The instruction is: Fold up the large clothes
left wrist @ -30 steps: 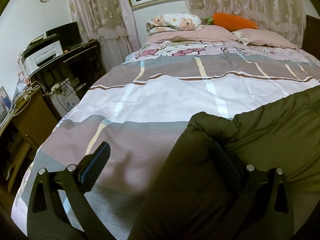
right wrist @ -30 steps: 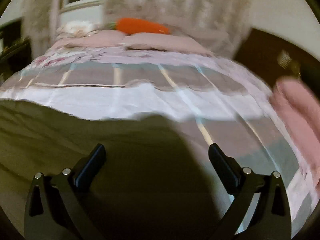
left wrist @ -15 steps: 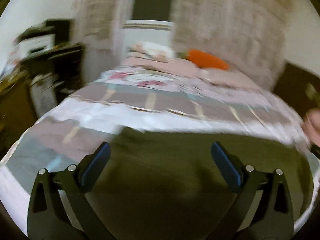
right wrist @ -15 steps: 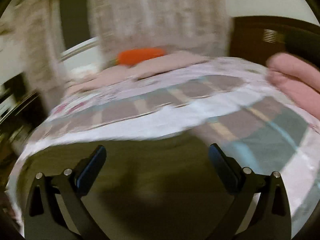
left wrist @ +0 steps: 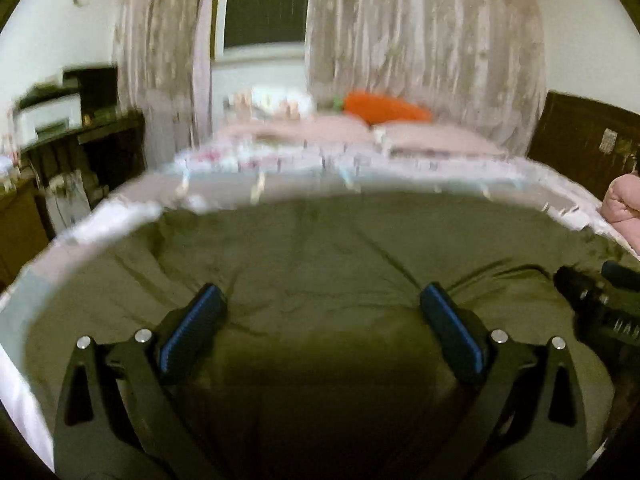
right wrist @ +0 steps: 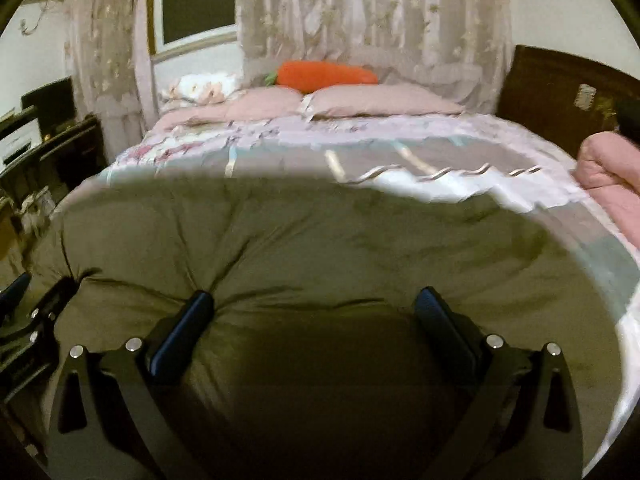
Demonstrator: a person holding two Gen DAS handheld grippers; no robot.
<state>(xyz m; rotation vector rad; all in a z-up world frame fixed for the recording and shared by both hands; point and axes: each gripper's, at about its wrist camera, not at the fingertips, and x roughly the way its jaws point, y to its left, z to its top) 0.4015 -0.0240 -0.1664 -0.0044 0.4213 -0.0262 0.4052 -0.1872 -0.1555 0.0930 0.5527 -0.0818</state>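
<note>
Olive padded coat (left wrist: 320,248) lying spread across bed (right wrist: 400,160). Left claw (left wrist: 320,312) and right claw (right wrist: 312,312) both wide, holding nothing. Tip: pinch near hem corners evenly, fold away from you.

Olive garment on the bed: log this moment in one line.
olive garment: spread on bed | left gripper: open, over garment | right gripper: open, over garment

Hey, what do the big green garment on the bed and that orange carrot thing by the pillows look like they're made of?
The green garment looks like padded woven cloth with a matte finish: it puffs up and creases into soft, deep folds, perhaps a quilted coat. The carrot looks like plush fabric over stuffing: rounded, soft-edged, no shine. Blur leaves the exact fibres open.
</note>
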